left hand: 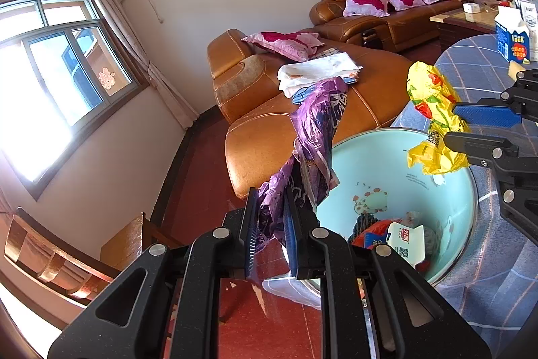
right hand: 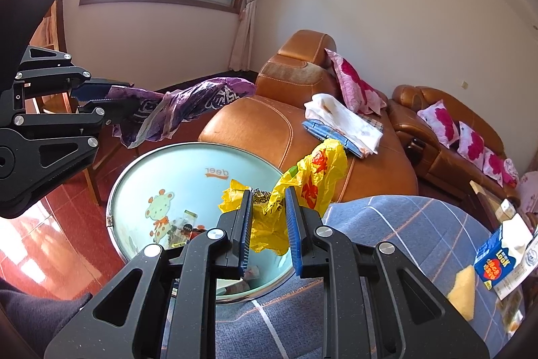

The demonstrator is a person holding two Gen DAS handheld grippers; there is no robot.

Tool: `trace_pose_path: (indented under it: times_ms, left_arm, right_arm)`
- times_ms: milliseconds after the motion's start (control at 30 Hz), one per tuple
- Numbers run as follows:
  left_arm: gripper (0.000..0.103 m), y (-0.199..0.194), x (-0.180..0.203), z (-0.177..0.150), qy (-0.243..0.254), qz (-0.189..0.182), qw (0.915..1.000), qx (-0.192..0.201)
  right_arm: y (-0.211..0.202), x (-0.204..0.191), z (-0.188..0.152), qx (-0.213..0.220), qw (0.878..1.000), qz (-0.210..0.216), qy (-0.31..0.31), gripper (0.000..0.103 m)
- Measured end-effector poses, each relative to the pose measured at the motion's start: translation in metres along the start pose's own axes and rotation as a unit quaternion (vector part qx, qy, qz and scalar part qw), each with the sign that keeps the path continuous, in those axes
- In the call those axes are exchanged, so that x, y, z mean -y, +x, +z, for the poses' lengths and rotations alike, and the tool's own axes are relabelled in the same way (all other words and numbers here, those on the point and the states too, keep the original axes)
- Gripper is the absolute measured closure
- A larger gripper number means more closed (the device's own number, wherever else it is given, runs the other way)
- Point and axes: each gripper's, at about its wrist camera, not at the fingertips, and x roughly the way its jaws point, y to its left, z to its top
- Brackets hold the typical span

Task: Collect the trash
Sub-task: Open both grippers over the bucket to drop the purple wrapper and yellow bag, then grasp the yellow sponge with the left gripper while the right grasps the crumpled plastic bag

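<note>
your left gripper (left hand: 270, 224) pinches the crinkled purple plastic wrapper (left hand: 316, 130) past the round pale-blue bin's (left hand: 467, 190) rim, your right gripper (right hand: 269, 224) clamps the yellow plastic bag (right hand: 302, 187) above it; release now and purple likely misses.

Crinkled film, gloss and cloth before you

You hold a crumpled, shiny purple plastic wrapper (left hand: 316, 130) and a creased, glossy yellow plastic bag (right hand: 302, 187). The bin (left hand: 376, 157) under them looks smooth and glossy inside, with a metal-looking rim. The sofa (right hand: 269, 130) is smooth tan leather with stitched seams, the checked tablecloth (right hand: 386, 224) matt woven fabric, the red floor (left hand: 201, 184) polished.
</note>
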Motion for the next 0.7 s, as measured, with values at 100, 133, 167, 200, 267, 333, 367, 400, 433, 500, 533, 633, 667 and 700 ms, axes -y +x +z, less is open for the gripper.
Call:
trace_pose_path:
  times_ms: [100,133,167,200,267,333,367,400,433,500,533,633,667,700]
  left_arm:
    - [0.075,0.001,0.001,-0.002,0.000,0.000,1.0000,-0.002]
    - [0.071,0.000,0.001,-0.002,0.000,-0.003,1.0000,-0.001]
    - [0.070,0.000,0.001,-0.002,0.001,-0.002,1.0000,0.000]
    - [0.063,0.001,0.002,-0.003,0.001,0.000,1.0000,0.000]
    - [0.058,0.000,0.001,-0.003,-0.001,0.000,1.0000,0.001]
    - [0.057,0.001,0.000,-0.004,-0.001,0.001,1.0000,0.001]
    - [0.055,0.001,-0.001,-0.004,-0.003,0.002,1.0000,0.001]
    - [0.053,0.001,-0.001,-0.004,-0.004,0.003,1.0000,0.001]
    - [0.051,0.000,-0.001,-0.004,-0.004,0.003,1.0000,0.001]
    - [0.043,-0.001,-0.001,-0.004,-0.004,0.006,1.0000,0.004]
    - [0.041,-0.003,-0.001,-0.004,-0.005,0.005,1.0000,0.005]
    - [0.037,-0.006,-0.002,-0.004,-0.014,-0.006,0.9999,0.007]
    - [0.034,-0.008,-0.001,-0.004,-0.017,-0.013,0.9997,0.007]
    - [0.032,-0.010,0.001,-0.005,-0.020,-0.021,0.9995,0.008]
  right_arm:
    - [0.000,-0.001,-0.001,-0.002,1.000,0.004,-0.006,0.068]
    - [-0.001,-0.002,-0.001,0.000,1.000,0.001,-0.009,0.055]
    - [-0.002,-0.002,-0.002,0.004,1.000,-0.005,-0.012,0.054]
    - [-0.001,-0.003,-0.003,0.003,1.000,-0.015,-0.017,0.054]
    - [-0.001,-0.002,-0.004,0.001,1.000,-0.020,-0.016,0.054]
    - [-0.002,-0.002,-0.004,0.004,1.000,-0.021,-0.016,0.054]
    - [-0.002,-0.003,-0.004,0.004,1.000,-0.022,-0.019,0.054]
    - [-0.003,-0.004,-0.005,0.004,0.999,-0.023,-0.021,0.054]
    - [-0.002,-0.005,-0.005,0.004,0.999,-0.025,-0.024,0.054]
    - [-0.003,-0.005,-0.005,0.005,0.999,-0.029,-0.026,0.054]
    - [-0.003,-0.004,-0.005,0.004,0.999,-0.033,-0.026,0.053]
    - [-0.007,-0.001,-0.006,0.003,0.999,-0.043,-0.013,0.051]
    - [-0.011,0.000,-0.007,0.003,0.999,-0.049,-0.002,0.050]
    - [-0.015,0.004,-0.008,0.003,0.998,-0.054,0.010,0.049]
